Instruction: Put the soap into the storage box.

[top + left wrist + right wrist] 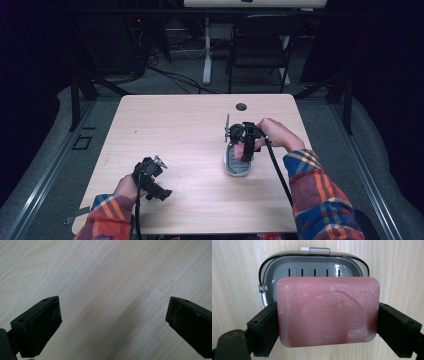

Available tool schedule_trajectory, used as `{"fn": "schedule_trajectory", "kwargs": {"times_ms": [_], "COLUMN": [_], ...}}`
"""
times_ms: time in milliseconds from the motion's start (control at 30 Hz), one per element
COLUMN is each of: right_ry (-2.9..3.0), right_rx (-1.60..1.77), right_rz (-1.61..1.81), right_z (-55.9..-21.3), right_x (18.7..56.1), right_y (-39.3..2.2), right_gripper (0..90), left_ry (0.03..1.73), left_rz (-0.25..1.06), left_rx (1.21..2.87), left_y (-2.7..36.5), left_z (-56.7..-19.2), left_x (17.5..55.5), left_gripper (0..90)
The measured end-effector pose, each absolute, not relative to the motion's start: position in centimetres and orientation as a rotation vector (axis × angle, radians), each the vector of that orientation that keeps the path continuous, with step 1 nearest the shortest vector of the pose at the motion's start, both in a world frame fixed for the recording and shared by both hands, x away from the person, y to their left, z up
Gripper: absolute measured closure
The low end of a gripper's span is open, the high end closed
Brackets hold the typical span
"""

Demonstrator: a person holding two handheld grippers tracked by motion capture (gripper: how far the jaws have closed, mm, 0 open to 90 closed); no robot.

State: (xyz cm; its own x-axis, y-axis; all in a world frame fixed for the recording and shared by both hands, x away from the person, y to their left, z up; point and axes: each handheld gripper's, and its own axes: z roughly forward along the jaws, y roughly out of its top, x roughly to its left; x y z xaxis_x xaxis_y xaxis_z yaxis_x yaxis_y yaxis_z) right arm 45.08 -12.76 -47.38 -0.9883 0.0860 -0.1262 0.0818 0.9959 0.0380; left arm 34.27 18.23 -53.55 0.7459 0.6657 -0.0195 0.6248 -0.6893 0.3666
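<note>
Your right gripper (329,322) is clamped on a pink rectangular bar of soap (328,311), one jaw against each short end. In the high view you hold it right of centre of the frame, over the open grey oval soap box (237,165) resting on the pale wood bench (190,130). Your left gripper (113,322) has its jaws spread wide with nothing between them, low at the lower left of the high view above bare bench.
</note>
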Motion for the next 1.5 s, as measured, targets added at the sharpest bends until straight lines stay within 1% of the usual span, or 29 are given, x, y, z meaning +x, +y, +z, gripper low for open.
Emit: {"fn": "schedule_trajectory", "kwargs": {"times_ms": [233, 767, 1333, 1400, 1500], "right_ry": [3.025, 3.03, 3.048, 3.042, 3.031], "right_rx": [0.141, 0.133, 0.14, 0.15, 0.155], "right_rz": [0.024, -0.035, -0.032, -0.009, 0.006], "right_z": [-49.1, -51.1, -51.2, -51.0, -50.5], "right_x": [45.1, 45.3, 45.4, 45.4, 45.2], "right_y": [-12.3, -11.2, -11.1, -11.3, -11.7], "right_gripper": [12.7, 12.7, 12.4, 7.1, 9.4], "left_ry": [1.004, 1.0, 0.999, 0.996, 0.998], "left_rz": [0.157, 0.16, 0.16, 0.159, 0.156], "left_rx": [2.593, 2.6, 2.598, 2.598, 2.601], "left_y": [18.2, 18.2, 18.1, 18.2, 18.1], "left_z": [-53.6, -53.6, -53.6, -53.6, -53.6], "left_x": [34.2, 34.2, 34.2, 34.2, 34.2], "left_gripper": [0.2, 0.3, 0.3, 0.3, 0.3]}}
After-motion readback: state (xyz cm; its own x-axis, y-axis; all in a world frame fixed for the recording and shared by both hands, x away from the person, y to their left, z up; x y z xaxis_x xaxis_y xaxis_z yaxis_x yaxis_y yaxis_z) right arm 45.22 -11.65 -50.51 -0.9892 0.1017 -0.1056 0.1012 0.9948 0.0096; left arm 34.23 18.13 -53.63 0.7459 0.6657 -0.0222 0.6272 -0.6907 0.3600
